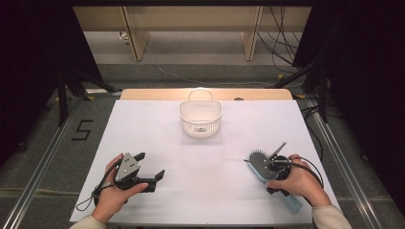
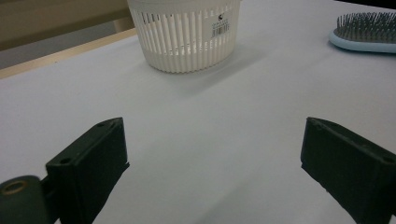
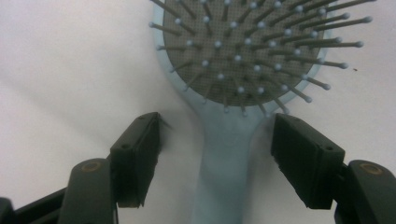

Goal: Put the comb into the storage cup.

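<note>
— What's the biggest thing here?

— The white tabletop [image 1: 205, 157]. Toward its far edge, about midway across, stands a white slotted basket [image 1: 200, 118] with a loop handle (a barcode sticker shows on its wall in the left gripper view).

— And the hairbrush?

— The light blue hairbrush [image 1: 267, 171] lies flat on the tabletop at the near right, bristles up. In the high view its long axis runs on a diagonal: the bristled head points toward the far left, the handle toward the near right corner, passing under the person's right hand [image 1: 298, 181].

— What is the right gripper doing?

— The right gripper [image 3: 215, 140] is held over the brush, pointing along the handle toward the head. Its jaws stand apart, one on each side of the neck where handle meets head. Clear gaps show on both sides, so the pads aren't pressing on it.

— And the left?

— The left gripper [image 1: 150, 167] sits at the near left, well apart from the brush, held by the left hand [image 1: 112, 191]. Its jaws are spread wide with only bare tabletop between them, and it faces roughly toward the basket.
</note>
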A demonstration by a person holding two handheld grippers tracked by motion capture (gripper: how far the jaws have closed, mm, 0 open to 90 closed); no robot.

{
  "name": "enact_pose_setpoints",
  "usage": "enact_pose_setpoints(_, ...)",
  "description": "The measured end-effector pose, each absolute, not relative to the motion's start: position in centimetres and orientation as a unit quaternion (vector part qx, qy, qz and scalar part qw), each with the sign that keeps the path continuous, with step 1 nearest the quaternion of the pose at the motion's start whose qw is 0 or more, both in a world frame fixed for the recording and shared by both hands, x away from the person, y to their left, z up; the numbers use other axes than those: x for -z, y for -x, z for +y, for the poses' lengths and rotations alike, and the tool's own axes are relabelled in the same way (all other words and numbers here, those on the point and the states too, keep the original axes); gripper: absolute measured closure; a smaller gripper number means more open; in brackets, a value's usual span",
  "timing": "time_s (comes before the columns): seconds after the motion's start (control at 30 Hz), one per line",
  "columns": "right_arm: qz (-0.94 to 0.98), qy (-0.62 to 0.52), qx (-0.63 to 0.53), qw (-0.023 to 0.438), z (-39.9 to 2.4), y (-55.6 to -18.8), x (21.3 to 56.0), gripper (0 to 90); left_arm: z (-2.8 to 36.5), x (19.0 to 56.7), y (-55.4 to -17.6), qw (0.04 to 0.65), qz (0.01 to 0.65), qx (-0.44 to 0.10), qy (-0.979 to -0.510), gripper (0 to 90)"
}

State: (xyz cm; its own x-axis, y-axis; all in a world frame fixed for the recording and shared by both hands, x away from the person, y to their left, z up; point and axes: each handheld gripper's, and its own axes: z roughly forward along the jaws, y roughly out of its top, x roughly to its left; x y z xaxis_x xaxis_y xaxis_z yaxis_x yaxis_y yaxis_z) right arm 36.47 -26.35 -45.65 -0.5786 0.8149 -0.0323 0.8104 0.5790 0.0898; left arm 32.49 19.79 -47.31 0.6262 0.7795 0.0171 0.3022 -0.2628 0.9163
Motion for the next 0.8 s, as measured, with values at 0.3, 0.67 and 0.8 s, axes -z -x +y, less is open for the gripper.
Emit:
enact_pose_setpoints(0.3, 0.882, -0.470, -0.031, 0.032, -26.39, -36.49, 45.42, 42.7, 19.80, 47.28, -32.49, 0.491, 0.358, -0.243, -0.756, 7.0)
enact_pose_setpoints(0.67, 0.882, -0.469, -0.026, 0.033, -26.41, -36.57, 45.40, 48.9, 19.79, 47.24, -32.47, 0.492, 0.357, -0.244, -0.755, 7.6)
enact_pose_setpoints(0.8, 0.883, -0.467, -0.024, 0.032, -26.34, -36.59, 45.37, 50.5, 19.80, 47.22, -32.46, 0.492, 0.357, -0.245, -0.755, 7.7)
